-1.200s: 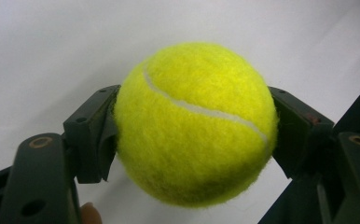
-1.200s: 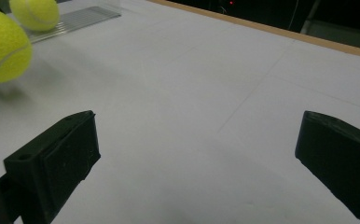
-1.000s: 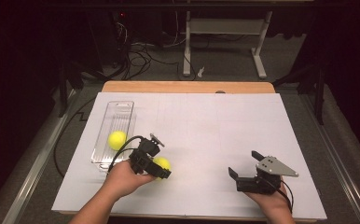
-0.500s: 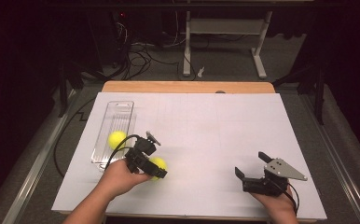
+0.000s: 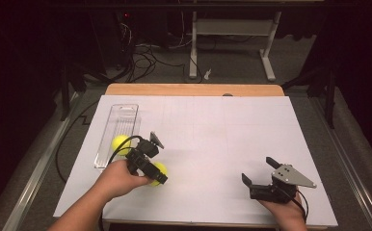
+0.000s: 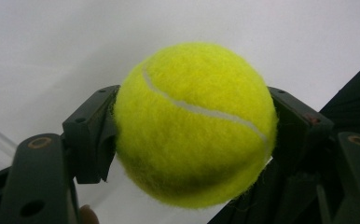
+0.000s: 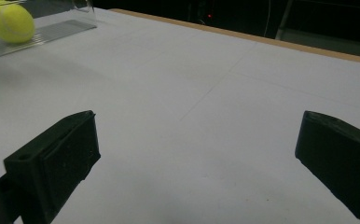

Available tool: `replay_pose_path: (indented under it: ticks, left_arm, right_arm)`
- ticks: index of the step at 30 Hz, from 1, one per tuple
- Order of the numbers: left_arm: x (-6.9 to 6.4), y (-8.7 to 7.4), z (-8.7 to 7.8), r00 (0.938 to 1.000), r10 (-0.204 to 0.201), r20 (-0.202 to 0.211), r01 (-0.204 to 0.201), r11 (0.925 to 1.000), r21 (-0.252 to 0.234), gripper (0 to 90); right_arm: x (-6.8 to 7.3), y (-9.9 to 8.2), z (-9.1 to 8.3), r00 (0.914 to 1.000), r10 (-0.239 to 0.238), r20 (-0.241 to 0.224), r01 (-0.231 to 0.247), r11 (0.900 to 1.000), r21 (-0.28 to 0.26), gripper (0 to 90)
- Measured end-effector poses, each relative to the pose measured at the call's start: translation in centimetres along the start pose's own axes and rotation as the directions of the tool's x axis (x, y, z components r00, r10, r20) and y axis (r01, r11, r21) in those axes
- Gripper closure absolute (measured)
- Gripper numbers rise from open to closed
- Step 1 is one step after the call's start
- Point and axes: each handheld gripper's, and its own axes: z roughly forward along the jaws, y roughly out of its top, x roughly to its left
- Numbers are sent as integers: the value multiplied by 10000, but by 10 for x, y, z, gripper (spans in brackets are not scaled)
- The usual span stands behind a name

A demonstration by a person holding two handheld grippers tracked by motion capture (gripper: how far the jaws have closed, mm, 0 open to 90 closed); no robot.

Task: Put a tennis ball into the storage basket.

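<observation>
Your left gripper (image 5: 159, 176), the black two-jaw tool in your left hand (image 5: 119, 178), sits in the lower left of the high view, over the white paper-covered table (image 5: 213, 144). Its jaws are clamped on a fuzzy yellow-green tennis ball (image 6: 194, 123) with a white seam; in the left gripper view the ball sits at frame centre, and both black pads press against its sides, one from the left, one from the right. In the high view that ball (image 5: 158, 173) shows as a yellow patch just right of your hand, low over the paper; whether it touches the sheet cannot be told. A second yellow tennis ball (image 5: 121, 143) lies in the near end of a clear, long rectangular plastic tray (image 5: 126, 113), which runs up the left side of the sheet; your left gripper's cable loops over that ball. The same ball (image 7: 9, 21) appears in the upper left corner of the right gripper view, inside the tray's transparent wall (image 7: 82, 7). Your right gripper (image 5: 260, 174), black with a grey three-cornered plate on top, rests in the lower right of the high view, held by your right hand (image 5: 283, 209) at the bottom edge. Its jaws stand wide apart with nothing between them; in the right gripper view bare white paper lies between the two pads. The two grippers are well apart.
</observation>
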Motion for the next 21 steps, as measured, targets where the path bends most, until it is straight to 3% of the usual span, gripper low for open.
replay_pose_path:
  ticks: [7,13,21]
  left_arm:
    - [4,0,-10,9998,-63,-207,67,9998,180,270]
    - [9,1,-22,9997,-227,27,226,9997,75,270]
    - [19,4,-40,9986,-521,13,521,9986,-2,270]
  right_arm:
    - [1,0,0,10000,-9,-50,9,10000,7,4]
    - [1,0,0,10000,-27,-83,27,10000,18,4]
    - [1,0,0,10000,-9,-72,9,10000,3,4]
